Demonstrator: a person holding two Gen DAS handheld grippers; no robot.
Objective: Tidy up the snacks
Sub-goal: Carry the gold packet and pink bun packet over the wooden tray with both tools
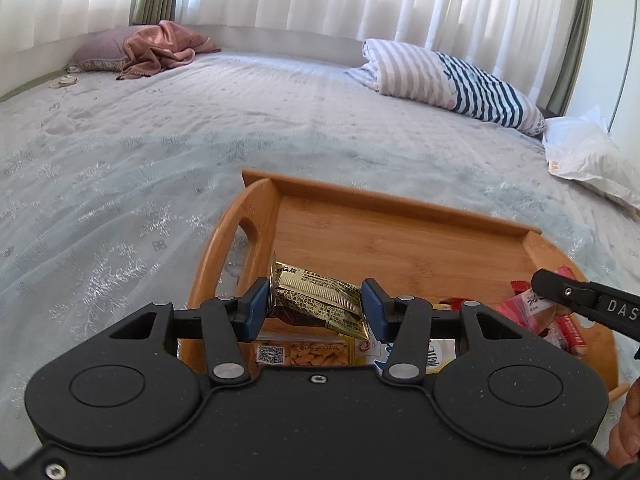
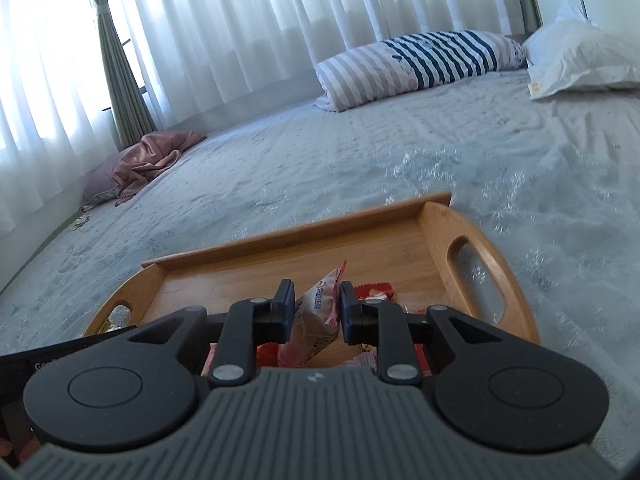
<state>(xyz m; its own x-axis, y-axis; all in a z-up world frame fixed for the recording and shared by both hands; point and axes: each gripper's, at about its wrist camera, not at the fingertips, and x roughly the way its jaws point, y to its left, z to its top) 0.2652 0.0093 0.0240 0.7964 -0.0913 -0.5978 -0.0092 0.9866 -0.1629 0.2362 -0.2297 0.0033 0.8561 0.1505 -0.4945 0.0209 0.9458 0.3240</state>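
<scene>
The left gripper (image 1: pixel 316 304) is clamping a crinkled gold foil packet (image 1: pixel 316 300) over the smooth bamboo tray (image 1: pixel 380 224). The right gripper (image 2: pixel 316 312) is pinching a glossy pink packet (image 2: pixel 316 312) above red wrappers (image 2: pixel 374 290). The tray is sitting on a grey embroidered bedspread (image 1: pixel 160 152), with two striped pillows (image 2: pixel 408 64) lying before sheer white curtains (image 2: pixel 240 20).

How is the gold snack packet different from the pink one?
The gold packet, in the left gripper, is shiny gold with dark print; the pink packet, in the right gripper, is pink and white. Gold lies sideways; pink stands upright. Both are held over the wooden tray.
</scene>
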